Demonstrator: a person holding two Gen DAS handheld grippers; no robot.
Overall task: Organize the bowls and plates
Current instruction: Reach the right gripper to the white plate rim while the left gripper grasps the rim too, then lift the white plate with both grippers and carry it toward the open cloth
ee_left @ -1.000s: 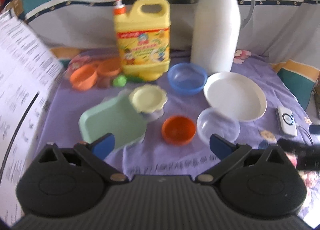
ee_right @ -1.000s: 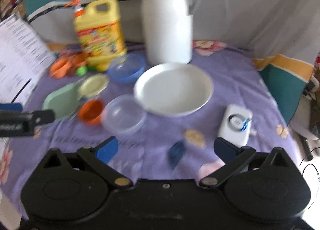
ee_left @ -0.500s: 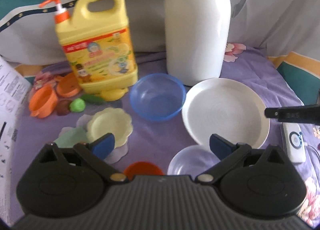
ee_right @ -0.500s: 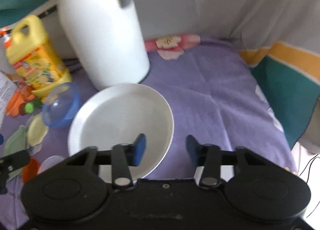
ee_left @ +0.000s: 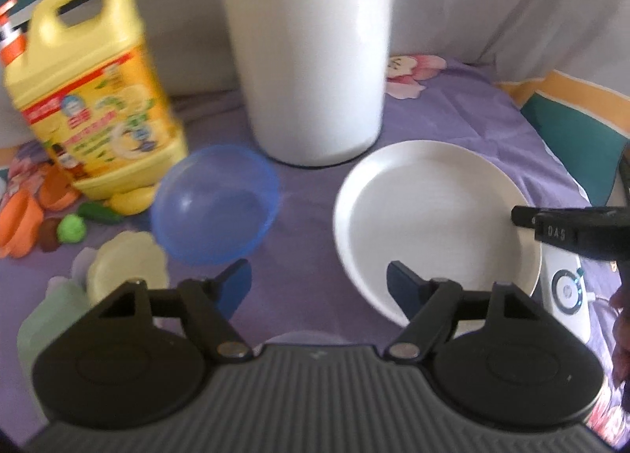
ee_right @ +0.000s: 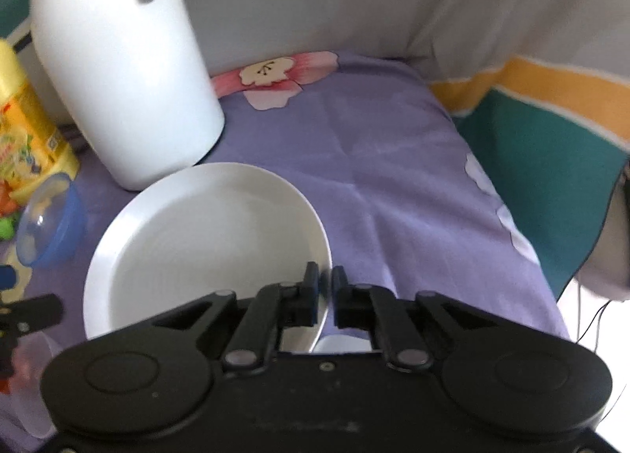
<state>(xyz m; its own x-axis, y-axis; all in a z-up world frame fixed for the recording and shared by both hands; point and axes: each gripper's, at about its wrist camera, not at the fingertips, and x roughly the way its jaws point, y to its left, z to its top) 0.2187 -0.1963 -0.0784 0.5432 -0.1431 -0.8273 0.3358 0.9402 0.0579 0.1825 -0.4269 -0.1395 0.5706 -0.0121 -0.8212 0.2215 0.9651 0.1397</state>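
A large white plate [ee_right: 204,244] lies on the purple cloth; it also shows in the left wrist view [ee_left: 429,224]. My right gripper [ee_right: 325,287] is shut on the plate's right rim, and its black finger shows in the left wrist view [ee_left: 559,228]. My left gripper [ee_left: 319,283] is open and empty, above the cloth between the blue bowl [ee_left: 214,209] and the white plate. A pale yellow scalloped dish [ee_left: 126,272] and a green tray [ee_left: 43,319] lie at the left. A clear bowl [ee_right: 31,370] sits at the lower left of the right wrist view.
A tall white thermos jug [ee_left: 311,51] stands right behind the plate and the blue bowl. A yellow detergent bottle [ee_left: 94,106] stands at the back left, with orange cups [ee_left: 23,220] and small toy vegetables beside it. A white device [ee_left: 567,295] lies right of the plate.
My right gripper has closed onto the white plate's right rim. My left gripper has moved forward and narrowed somewhat, still open, and the orange bowl has dropped out of its view.
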